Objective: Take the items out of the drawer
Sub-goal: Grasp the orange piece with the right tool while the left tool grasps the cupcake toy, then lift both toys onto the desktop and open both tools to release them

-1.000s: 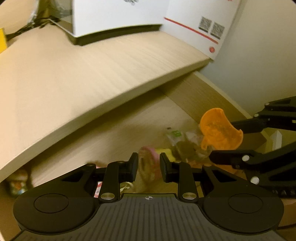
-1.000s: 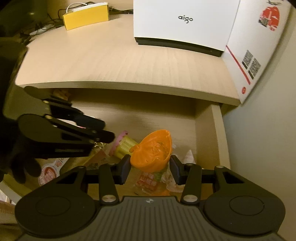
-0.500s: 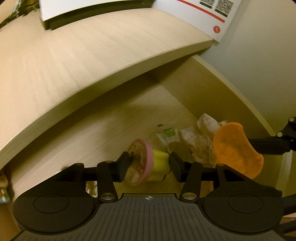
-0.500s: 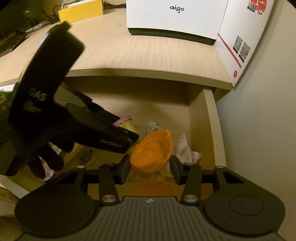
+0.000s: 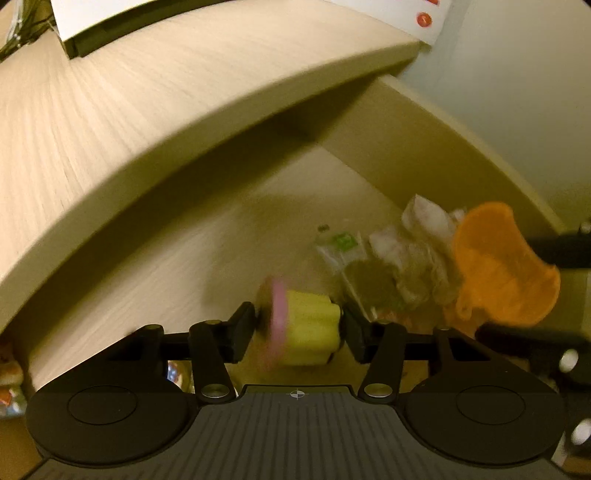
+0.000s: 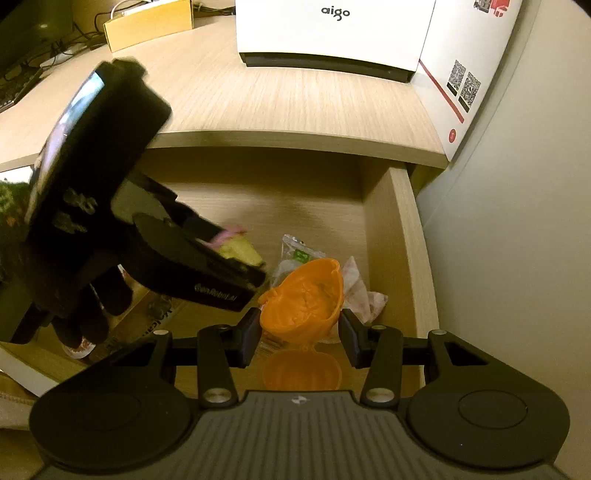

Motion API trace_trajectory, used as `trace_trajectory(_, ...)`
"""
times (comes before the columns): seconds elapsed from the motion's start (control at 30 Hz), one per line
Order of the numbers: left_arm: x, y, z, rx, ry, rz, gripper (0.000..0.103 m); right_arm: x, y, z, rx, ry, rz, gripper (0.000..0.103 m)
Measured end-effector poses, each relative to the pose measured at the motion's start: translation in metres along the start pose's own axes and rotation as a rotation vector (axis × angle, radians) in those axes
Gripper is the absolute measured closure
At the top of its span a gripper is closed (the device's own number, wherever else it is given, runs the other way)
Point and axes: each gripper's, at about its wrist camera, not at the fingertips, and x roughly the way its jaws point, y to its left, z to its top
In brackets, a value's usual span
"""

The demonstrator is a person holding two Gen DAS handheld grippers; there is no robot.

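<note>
- Bottom centre of the right wrist view: right gripper (image 6: 299,332), jaws at a middling width and clamped on an orange shell (image 6: 303,299), one pad on each side, hollow side facing up and away.
- Just under that shell, an orange reflection of it on the gripper's glossy body.
- Bottom centre of the left wrist view: left gripper (image 5: 297,326), jaws set wide, having just been opening, with a yellow cup (image 5: 312,332) lying between them.
- Pink lid of that cup turned toward the picture-left pad, a thin gap showing there; the other pad right against the cup's base or nearly so, too blurred to settle.
- Left half of the right wrist view: a dark-gloved hand (image 6: 74,302) around the left gripper's handle, slanting down into the drawer (image 6: 402,240).
- Drawer open, its light wood floor bare toward the back.
- Right of the cup on the drawer floor: a clear packet with a green label (image 6: 299,254), then a crumpled white wrapper (image 6: 358,291) close to the picture-right wall, partly behind the orange shell.
- Above the drawer: the desk top (image 6: 295,103), pale wood grain.
- Far edge, top centre: a white box marked "aigo" (image 6: 332,33).
- Top right: a white carton (image 6: 472,66) with a red stripe and square codes, leaning at the wall.
- Top left: a yellow box (image 6: 147,22) among cables.
</note>
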Motion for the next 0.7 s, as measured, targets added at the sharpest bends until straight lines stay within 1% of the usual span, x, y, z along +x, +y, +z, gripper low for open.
trace_trajectory(0.13,-0.013,0.010,-0.006,-0.046,-0.026,-0.062,0.053,-0.003,-0.001,0.001,-0.006,-0.009,-0.004,0.058)
trace_trajectory(0.2,-0.024,0.013,-0.009,-0.047,-0.052,-0.068,0.053,-0.005,-0.002,0.003,-0.008,-0.015,-0.004,0.058)
trace_trajectory(0.3,-0.055,0.018,-0.010,-0.081,-0.093,-0.098,0.053,-0.011,-0.003,0.008,-0.016,-0.030,0.010,0.058)
trace_trajectory(0.33,-0.074,0.021,-0.009,-0.106,-0.125,-0.124,0.053,-0.016,-0.003,0.012,-0.015,-0.044,0.016,0.058)
trace_trajectory(0.37,-0.098,0.025,-0.007,-0.125,-0.179,-0.151,0.053,-0.021,-0.004,0.017,-0.009,-0.062,0.024,0.058)
trace_trajectory(0.4,-0.120,0.030,-0.004,-0.134,-0.238,-0.155,0.053,-0.029,-0.006,0.026,0.004,-0.092,0.039,0.058)
trace_trajectory(0.47,-0.162,0.043,0.004,-0.151,-0.368,-0.108,0.053,-0.044,-0.007,0.048,0.008,-0.171,0.056,0.058)
trace_trajectory(0.53,-0.192,0.064,0.014,-0.201,-0.479,-0.024,0.053,-0.056,-0.005,0.075,-0.010,-0.260,0.051,0.058)
trace_trajectory(0.6,-0.205,0.088,0.022,-0.248,-0.531,0.061,0.053,-0.060,0.000,0.106,-0.025,-0.340,0.055,0.058)
trace_trajectory(0.67,-0.204,0.108,0.027,-0.299,-0.549,0.132,0.053,-0.055,0.006,0.135,-0.038,-0.375,0.062,0.058)
trace_trajectory(0.7,-0.199,0.117,0.028,-0.326,-0.544,0.161,0.053,-0.048,0.011,0.150,-0.054,-0.387,0.062,0.058)
